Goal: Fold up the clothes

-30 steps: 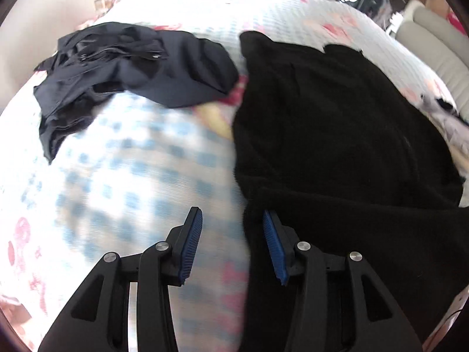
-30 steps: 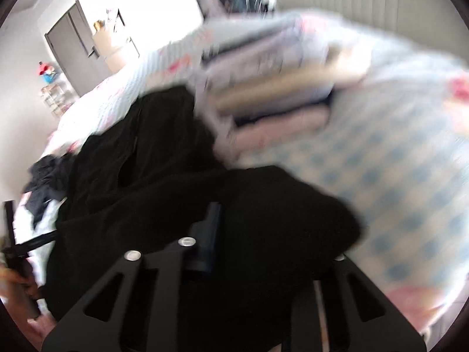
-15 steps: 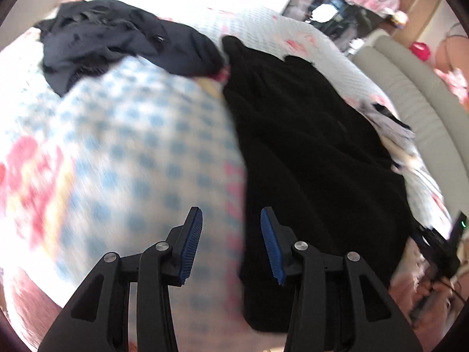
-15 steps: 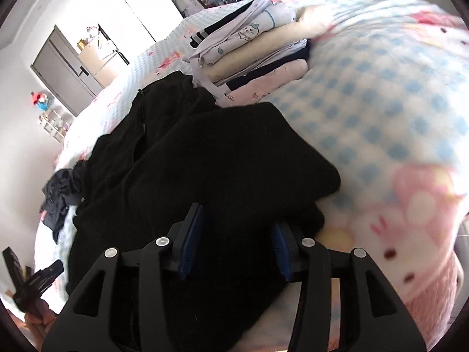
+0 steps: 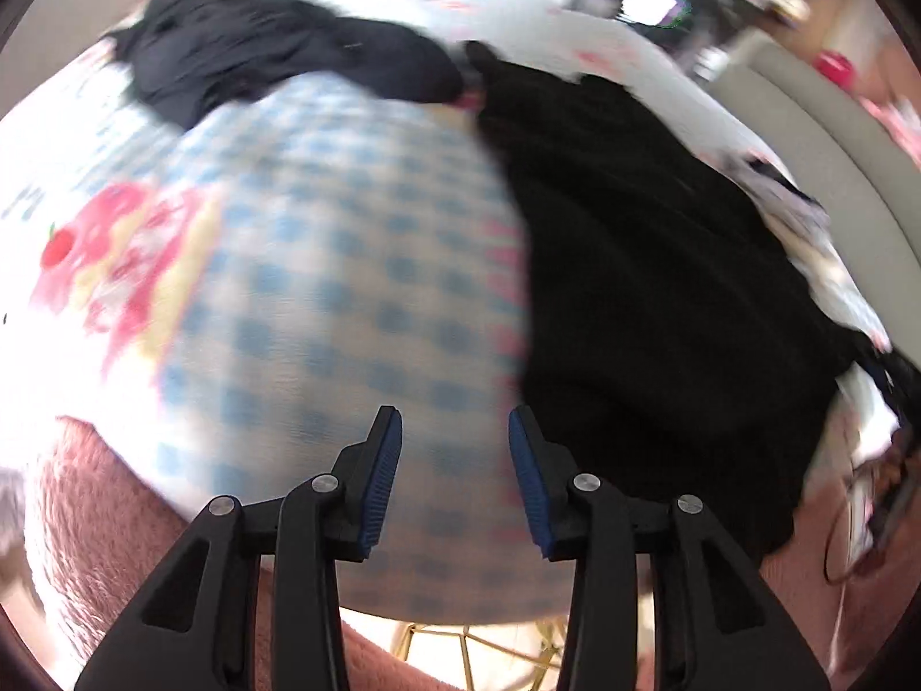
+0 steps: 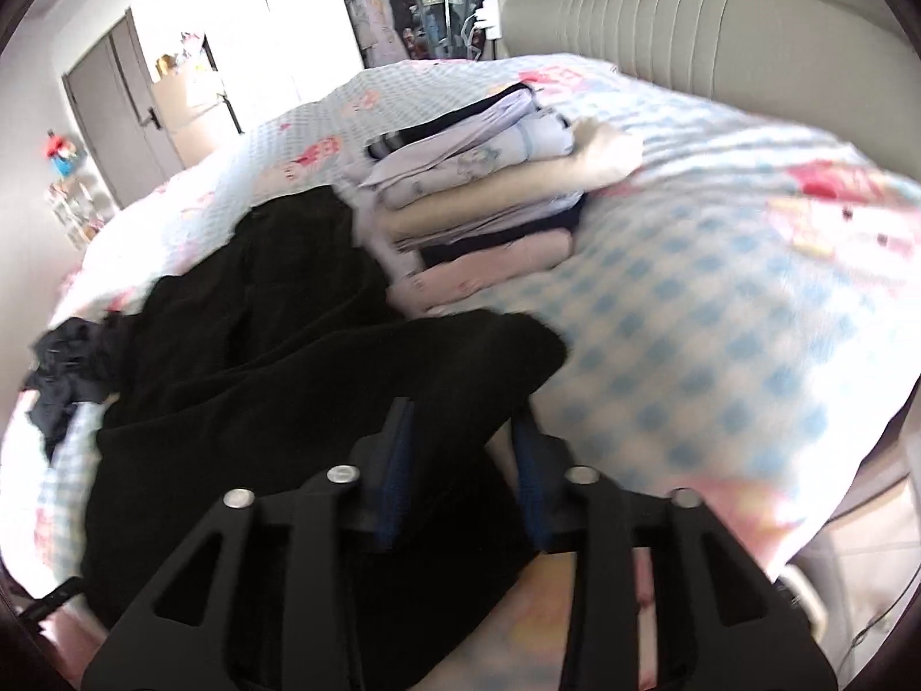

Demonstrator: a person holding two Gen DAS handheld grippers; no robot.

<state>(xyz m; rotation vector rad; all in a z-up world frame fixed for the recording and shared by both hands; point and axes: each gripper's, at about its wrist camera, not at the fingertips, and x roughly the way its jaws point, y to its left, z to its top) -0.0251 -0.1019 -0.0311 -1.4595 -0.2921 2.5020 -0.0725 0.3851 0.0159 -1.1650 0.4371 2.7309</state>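
We see the left gripper [image 5: 455, 449] over the bed [image 5: 345, 265], jaws partly apart with nothing between them, only blue-checked bedding below. The black garment [image 5: 662, 288] lies spread on the bed just right of those jaws, its edge near the right pad but not between them. A second dark garment [image 5: 276, 57] sits crumpled at the far left of the bed, close to the black one's top corner.

From the right wrist view, the right gripper [image 6: 460, 460] is at the near end of the black garment [image 6: 299, 357], jaws closing with a fold of the black cloth between them; we cannot tell whether the pads already press on it. The pile of folded clothes [image 6: 489, 196] stands on the bed [image 6: 719, 299] just behind the garment, touching its far edge. The crumpled dark garment [image 6: 63, 368] shows at far left. A padded headboard [image 6: 719, 23] is behind the bed.
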